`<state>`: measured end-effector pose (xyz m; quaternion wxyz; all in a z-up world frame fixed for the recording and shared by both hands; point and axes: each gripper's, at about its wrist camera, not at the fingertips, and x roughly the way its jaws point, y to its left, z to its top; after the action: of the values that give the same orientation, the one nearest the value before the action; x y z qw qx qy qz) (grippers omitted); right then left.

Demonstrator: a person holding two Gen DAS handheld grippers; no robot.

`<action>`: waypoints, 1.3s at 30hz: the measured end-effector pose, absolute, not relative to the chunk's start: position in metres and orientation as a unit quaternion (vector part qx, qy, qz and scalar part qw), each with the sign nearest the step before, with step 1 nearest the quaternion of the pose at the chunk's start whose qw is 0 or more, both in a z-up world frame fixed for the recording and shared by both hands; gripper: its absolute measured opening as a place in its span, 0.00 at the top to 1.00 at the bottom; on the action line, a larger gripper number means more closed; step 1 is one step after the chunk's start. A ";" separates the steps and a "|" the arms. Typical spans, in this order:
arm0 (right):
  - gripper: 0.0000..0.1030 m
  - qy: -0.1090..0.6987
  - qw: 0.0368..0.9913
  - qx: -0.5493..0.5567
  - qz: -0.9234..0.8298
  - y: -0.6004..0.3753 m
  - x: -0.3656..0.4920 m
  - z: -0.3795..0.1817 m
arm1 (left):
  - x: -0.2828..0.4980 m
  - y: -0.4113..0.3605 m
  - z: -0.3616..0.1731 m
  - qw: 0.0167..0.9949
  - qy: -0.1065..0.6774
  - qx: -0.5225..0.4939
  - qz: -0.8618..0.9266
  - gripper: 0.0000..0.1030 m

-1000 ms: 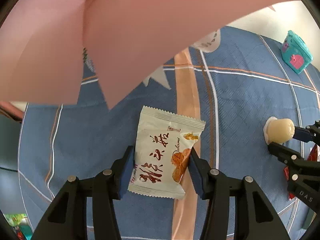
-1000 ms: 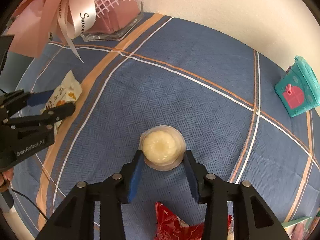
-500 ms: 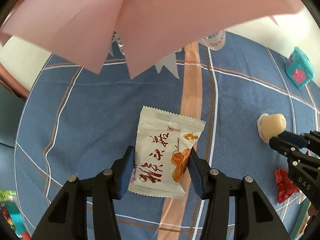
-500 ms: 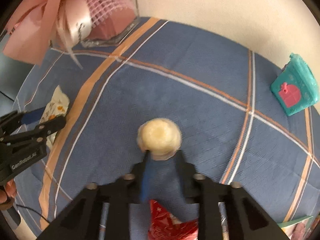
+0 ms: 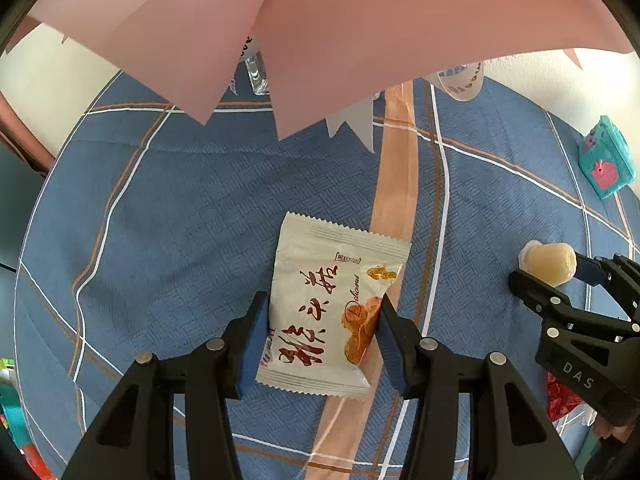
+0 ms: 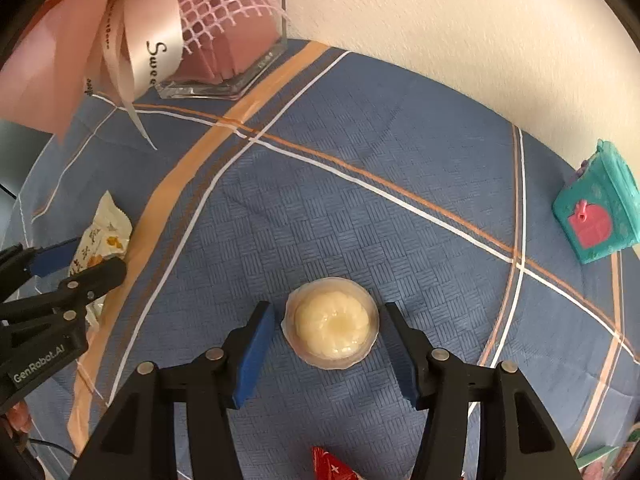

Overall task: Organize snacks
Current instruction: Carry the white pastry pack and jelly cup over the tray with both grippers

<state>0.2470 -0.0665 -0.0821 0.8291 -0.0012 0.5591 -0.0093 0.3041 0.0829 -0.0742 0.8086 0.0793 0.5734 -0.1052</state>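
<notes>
A white snack packet point(image 5: 332, 280) with red characters and a biscuit picture is held over the blue plaid tablecloth point(image 5: 180, 220). My left gripper point(image 5: 323, 299) is shut on it, both blue pads pressing its lower sides. In the right wrist view the same packet point(image 6: 106, 224) shows at the left in the left gripper point(image 6: 82, 264). A pale yellow jelly cup point(image 6: 331, 322) stands on the cloth. My right gripper point(image 6: 328, 309) straddles it. Its jaws are opening, with a gap on each side of the cup. The left wrist view shows the jelly cup point(image 5: 550, 264) at the right.
A pink bouquet in a glass vase point(image 6: 224, 76) stands at the back left, and its pink paper point(image 5: 320, 20) overhangs the left wrist view. A teal toy house point(image 6: 600, 216) sits at the right by the wall. A red wrapper point(image 6: 332, 464) lies just behind my right gripper.
The right jaws, closer together half a second ago, have spread and now flank the jelly cup without touching it. The left view has rolled slightly; the packet stays gripped.
</notes>
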 end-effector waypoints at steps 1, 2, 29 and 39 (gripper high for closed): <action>0.46 0.560 0.828 0.005 -0.009 -0.068 0.246 -0.082 | 0.304 0.083 -0.073 0.809 0.573 0.080 -0.105 0.49; 0.50 0.560 0.828 0.011 -0.010 -0.069 0.245 -0.082 | 0.304 0.083 -0.077 0.809 0.572 0.080 -0.105 0.49; 0.52 0.520 0.853 0.038 -0.020 -0.093 0.131 0.023 | 0.218 0.054 -0.012 0.821 0.557 0.003 -0.128 0.49; 0.52 0.487 0.870 0.062 -0.044 -0.129 0.039 0.053 | 0.134 0.006 0.020 0.825 0.539 -0.013 -0.169 0.49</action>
<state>0.0393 -0.1293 0.0534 0.8700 0.0616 0.4872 -0.0443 0.1342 0.0060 0.0196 0.8252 -0.0128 0.5388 -0.1693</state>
